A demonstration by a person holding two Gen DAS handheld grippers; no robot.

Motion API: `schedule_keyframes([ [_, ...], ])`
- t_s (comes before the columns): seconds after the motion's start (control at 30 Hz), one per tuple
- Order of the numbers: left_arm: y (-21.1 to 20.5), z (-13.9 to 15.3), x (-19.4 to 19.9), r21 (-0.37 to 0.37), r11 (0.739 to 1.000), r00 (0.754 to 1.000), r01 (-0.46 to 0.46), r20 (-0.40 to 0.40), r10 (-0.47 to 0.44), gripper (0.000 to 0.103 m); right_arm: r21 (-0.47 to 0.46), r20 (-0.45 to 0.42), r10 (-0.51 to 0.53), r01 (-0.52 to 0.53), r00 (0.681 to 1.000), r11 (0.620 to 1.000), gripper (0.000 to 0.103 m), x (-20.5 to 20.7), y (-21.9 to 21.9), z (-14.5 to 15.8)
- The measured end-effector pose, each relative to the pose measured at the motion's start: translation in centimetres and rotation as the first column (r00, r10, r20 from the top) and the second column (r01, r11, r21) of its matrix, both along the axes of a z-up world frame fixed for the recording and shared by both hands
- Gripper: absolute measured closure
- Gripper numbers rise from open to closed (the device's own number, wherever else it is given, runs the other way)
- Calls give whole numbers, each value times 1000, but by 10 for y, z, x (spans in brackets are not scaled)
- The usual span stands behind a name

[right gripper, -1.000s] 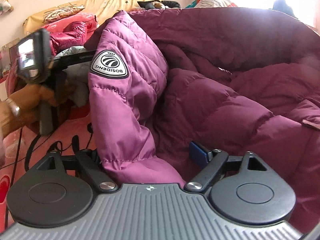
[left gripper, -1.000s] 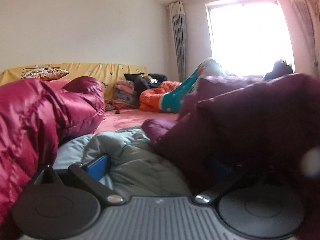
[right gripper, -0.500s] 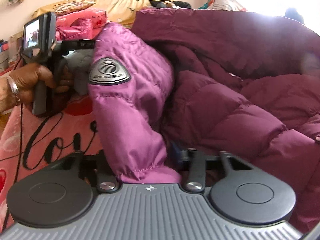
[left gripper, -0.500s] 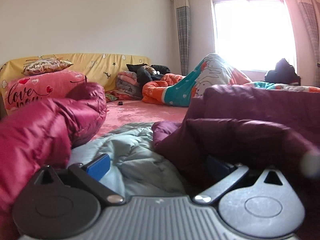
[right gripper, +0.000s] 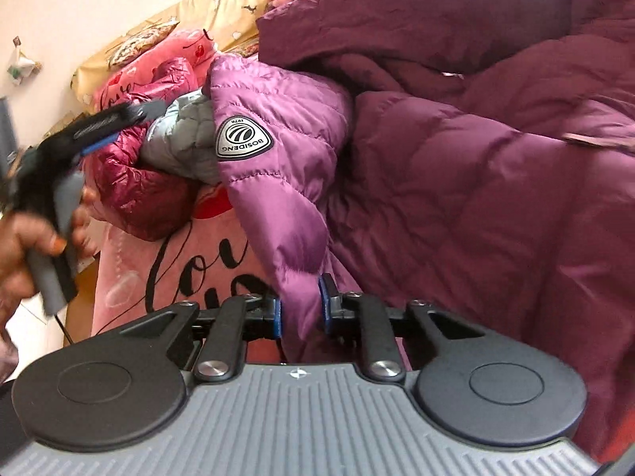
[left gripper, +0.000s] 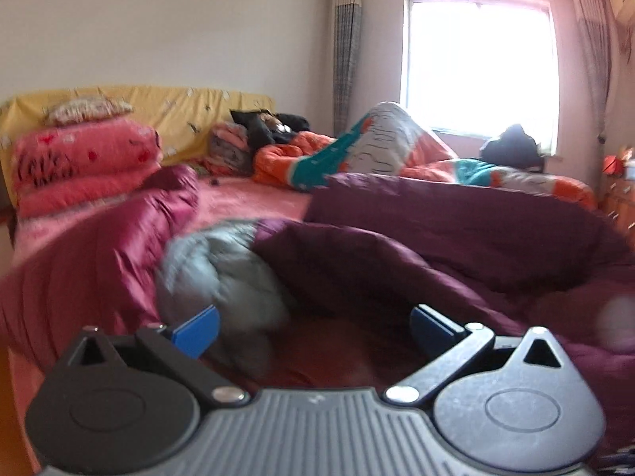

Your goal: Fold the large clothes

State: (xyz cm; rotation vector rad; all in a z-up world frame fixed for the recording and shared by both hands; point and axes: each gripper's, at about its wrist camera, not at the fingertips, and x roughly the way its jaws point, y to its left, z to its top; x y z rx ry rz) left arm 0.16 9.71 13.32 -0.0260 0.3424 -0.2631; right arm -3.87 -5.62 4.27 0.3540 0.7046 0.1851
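Note:
A dark purple down jacket (right gripper: 476, 198) is heaped on the bed and fills the right of the left wrist view (left gripper: 456, 234). Its lighter purple sleeve (right gripper: 278, 150), with an oval badge, hangs down to my right gripper (right gripper: 299, 311). The jaws are closing, with the sleeve's cuff pinched between the blue pads. My left gripper (left gripper: 313, 327) is open, its pads wide apart and nothing held; a grey jacket (left gripper: 222, 273) lies just ahead of it. In the right wrist view the left gripper (right gripper: 115, 129), held by a hand (right gripper: 24, 246), hovers at the left beside the grey jacket (right gripper: 182, 142).
A shiny red jacket (left gripper: 99, 261) lies left of the grey one. A pink "love" cushion (right gripper: 190, 269) sits under the sleeve. Folded pink quilts (left gripper: 79, 166), a yellow headboard cover (left gripper: 190, 115), an orange and teal quilt (left gripper: 377, 150) and dark clothes (left gripper: 270, 127) fill the far side.
The right jaws went from wide open to closed on the sleeve's cuff, and that view rolled. The left gripper rose and drew back from the purple jacket, still open.

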Motion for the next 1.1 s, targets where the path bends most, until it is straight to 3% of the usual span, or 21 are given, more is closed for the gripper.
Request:
schedule_keyframes([
  [0.17,-34,3,-36,-83,989,989,126,-71,-132,1,-99,48,36,-31,998,995,81,-31,6,7],
  [0.23,-52,4,-38,-122,978,979,167,-99,-179,1,-96,55,47,-42,997,994,78,-41,5,7],
  [0.37,-87,-7,-27,-148,975,970,169,-152,-191,1,-67,57,27,-24,998,997,65,-54,-8,5],
  [0.4,-95,-11,-19,-150,976,967,158,-176,-183,2,-65,61,17,-13,998,998,52,-56,-12,6],
  [0.43,-103,-16,-10,-151,979,963,139,-208,-169,6,-71,68,5,0,998,997,40,-59,-14,6],
  [0.47,-110,-21,-4,-148,981,959,124,-236,-157,13,-79,72,-11,17,997,997,19,-63,-16,7],
  [0.5,-117,-26,3,-136,985,955,109,-261,-142,17,-80,75,-23,29,997,996,12,-61,-24,8],
  [0.6,-129,-34,16,-75,996,955,57,-287,-77,41,-79,77,-53,59,996,995,8,-67,-38,7],
  [0.67,-129,-39,22,-61,998,951,10,-307,-28,69,-83,74,-84,90,994,992,6,-69,-44,6],
  [0.77,-126,-43,22,-50,999,948,-16,-319,-1,86,-75,82,-96,102,992,992,6,-73,-52,5],
  [0.87,-130,-40,10,-8,1000,953,-12,-304,9,96,-93,101,-86,95,991,991,5,-81,-59,6],
  [1.0,-126,-29,-12,4,1000,957,7,-289,-5,98,-92,122,-93,105,988,990,4,-79,-62,9],
  [1.1,-125,-20,-37,21,999,960,49,-276,-42,99,-53,147,-157,166,977,985,3,-80,-72,15],
])
